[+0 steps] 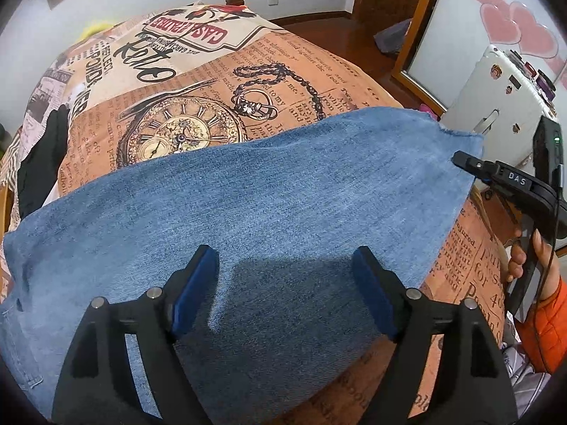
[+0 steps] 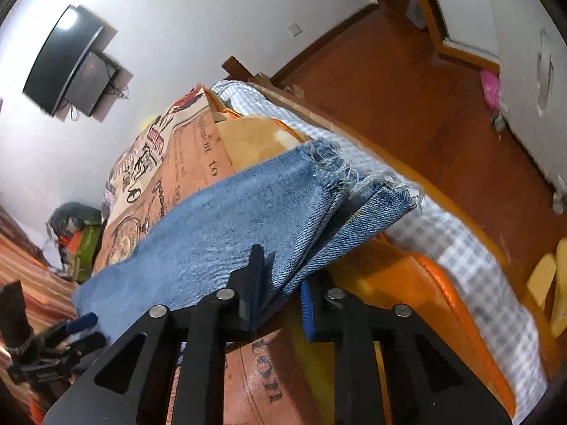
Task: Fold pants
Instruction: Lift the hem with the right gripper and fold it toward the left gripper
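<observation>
White walls and a brown wooden floor surround a bed [image 1: 219, 81] covered by a printed spread with a pocket-watch pattern. Blue jeans [image 1: 248, 191] are laid flat across the spread. At the left, the left gripper [image 1: 285, 276] is held over the waist end of the jeans, its jaws spread wide, with denim seen beneath and between the blue pads [image 1: 198, 283] but nothing clamped. Further right, toward the frayed hems, the right gripper [image 2: 280, 295] is seen at the edge of the bed, held by a hand [image 1: 522, 255] in an orange sleeve. Its jaws are drawn close together on the near edge of the jeans' leg, and layered denim is pinched between the pads. Beyond it, the ragged hems [image 2: 358, 180] hang over a checked sheet [image 2: 471, 248] and an orange cushion [image 2: 418, 283].
</observation>
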